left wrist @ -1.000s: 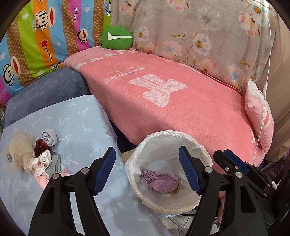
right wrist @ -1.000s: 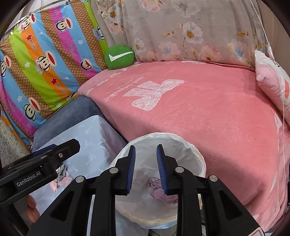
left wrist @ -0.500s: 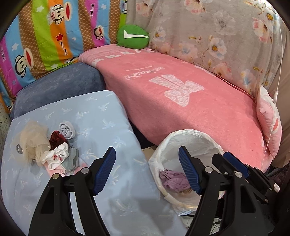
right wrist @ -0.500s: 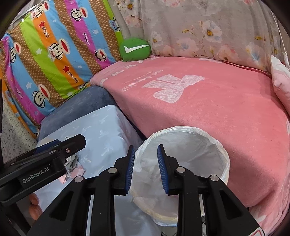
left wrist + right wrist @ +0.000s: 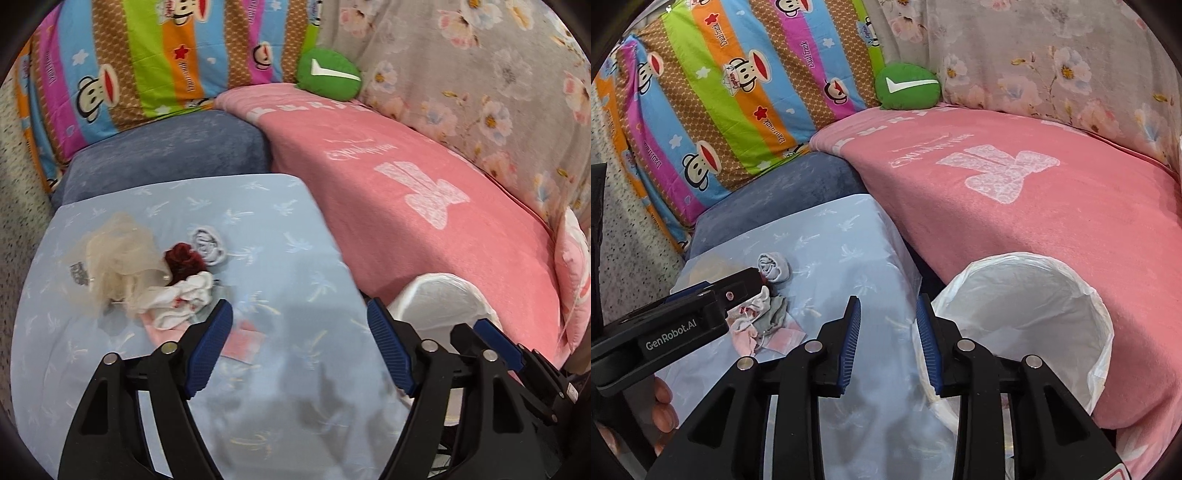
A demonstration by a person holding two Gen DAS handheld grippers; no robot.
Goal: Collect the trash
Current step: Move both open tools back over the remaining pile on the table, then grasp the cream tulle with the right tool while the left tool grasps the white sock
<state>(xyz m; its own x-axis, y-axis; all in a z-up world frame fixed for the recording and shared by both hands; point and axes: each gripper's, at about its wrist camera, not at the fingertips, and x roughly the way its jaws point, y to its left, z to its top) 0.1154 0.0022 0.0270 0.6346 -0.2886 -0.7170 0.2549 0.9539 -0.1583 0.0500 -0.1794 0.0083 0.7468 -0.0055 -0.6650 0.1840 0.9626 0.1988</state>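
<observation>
From my left wrist camera, the left tool (image 5: 299, 347) stands wide open with nothing between its pads; its jaws have just been opening further. It hangs over the bench (image 5: 280, 229), which wears a pale blue cloth. The trash lies in a heap on the left part of that cloth: a cream net bundle (image 5: 118, 254), a dark red scrap (image 5: 183, 258), a grey-white rolled sock (image 5: 207, 245), a white crumpled rag (image 5: 184, 299) and a pink piece (image 5: 243, 341) just beside my left pad. The white-lined bin (image 5: 443, 302) sits to the right, near the pink bed (image 5: 424, 229).

From my right wrist camera, the right tool (image 5: 888, 339) is partly open and empty, its jaws also just opening. It hangs over the bench's right edge, the bin (image 5: 1052, 302) just right of it. The left tool (image 5: 683, 317) reaches over the heap, where the sock (image 5: 772, 267) and rag (image 5: 753, 317) show. A green cushion (image 5: 908, 86) rests far back.
</observation>
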